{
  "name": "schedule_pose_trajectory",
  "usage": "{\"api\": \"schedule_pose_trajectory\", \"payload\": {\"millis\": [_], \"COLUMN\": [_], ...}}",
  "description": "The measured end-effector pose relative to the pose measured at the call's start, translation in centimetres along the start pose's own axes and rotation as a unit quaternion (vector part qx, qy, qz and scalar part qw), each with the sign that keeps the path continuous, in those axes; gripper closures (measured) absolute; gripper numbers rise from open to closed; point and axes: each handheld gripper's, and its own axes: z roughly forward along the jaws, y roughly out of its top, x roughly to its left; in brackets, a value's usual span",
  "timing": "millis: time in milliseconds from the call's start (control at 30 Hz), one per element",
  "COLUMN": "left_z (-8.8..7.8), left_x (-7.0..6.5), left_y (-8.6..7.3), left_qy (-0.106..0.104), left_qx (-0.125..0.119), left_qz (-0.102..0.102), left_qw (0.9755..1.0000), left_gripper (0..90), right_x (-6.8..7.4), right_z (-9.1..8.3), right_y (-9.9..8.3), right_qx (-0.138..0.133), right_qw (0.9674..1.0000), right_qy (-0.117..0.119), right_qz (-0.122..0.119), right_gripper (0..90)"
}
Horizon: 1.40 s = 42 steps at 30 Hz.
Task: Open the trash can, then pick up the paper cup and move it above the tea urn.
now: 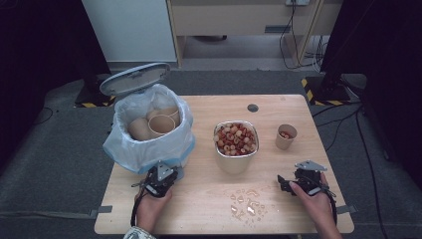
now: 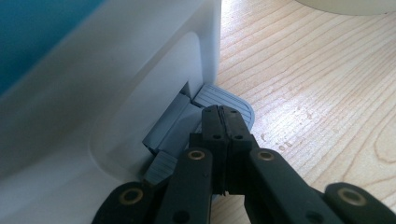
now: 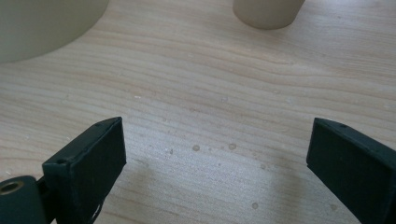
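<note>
My left tool (image 1: 158, 180) sits at the near base of the pedal bin (image 1: 149, 130), jaws pressed together with nothing between them. In the left gripper view its tip (image 2: 223, 122) rests on the grey foot pedal (image 2: 229, 103) that sticks out from the bin's white wall (image 2: 116, 93). The bin lid (image 1: 135, 77) stands open, tilted back. The bin is lined with a pale blue-white bag (image 1: 164, 147), and paper cups (image 1: 160, 123) lie inside.

My right tool (image 1: 293, 181) is at the near right of the wooden surface (image 1: 204, 199), jaws apart, holding nothing. The right gripper view shows bare wood between its tips (image 3: 217, 154), with small droplets (image 3: 196, 148) on the wood.

A metal bowl (image 1: 236, 142) full of red and cream round snacks stands mid surface, just right of the bin. A small paper cup (image 1: 285, 136) with a few red pieces inside stands right of the bowl, apart from it. A wet spill patch (image 1: 247, 203) lies on the wood between my two hands, nearer than the bowl. A dark round hole cover (image 1: 253, 107) is near the far edge
</note>
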Motion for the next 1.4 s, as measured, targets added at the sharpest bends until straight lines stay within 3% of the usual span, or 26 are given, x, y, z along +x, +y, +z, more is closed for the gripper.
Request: {"api": "schedule_pose_trajectory", "payload": {"millis": [300,600,833,1233,1400], "left_z": [0.0,0.0,0.0,0.0,0.0], "left_x": [-0.1,-0.1,-0.1,-0.1,-0.1], "left_y": [0.0,0.0,0.0,0.0,0.0], "left_qy": [0.003,0.004,0.004,0.002,0.001], "left_qx": [-0.001,-0.001,-0.001,-0.002,-0.001], "left_qz": [0.002,0.003,0.002,0.001,0.000], "left_qw": [1.0000,1.0000,1.0000,1.0000,1.0000], "left_gripper": [88.8,88.7,88.6,88.5,88.4], "right_x": [-0.7,-1.3,-2.0,-2.9,-2.9], "right_z": [-0.9,-2.5,-3.3,-0.5,1.5], "right_y": [1.1,2.9,5.4,8.6,9.4], "right_qx": [-0.020,-0.025,-0.035,-0.063,-0.062], "right_qw": [0.9993,0.9993,0.9989,0.9976,0.9976], "right_qy": [-0.006,-0.020,-0.021,-0.006,-0.016], "right_qz": [0.032,0.021,0.022,0.026,0.027], "right_gripper": [5.2,5.7,6.1,4.1,4.9]}}
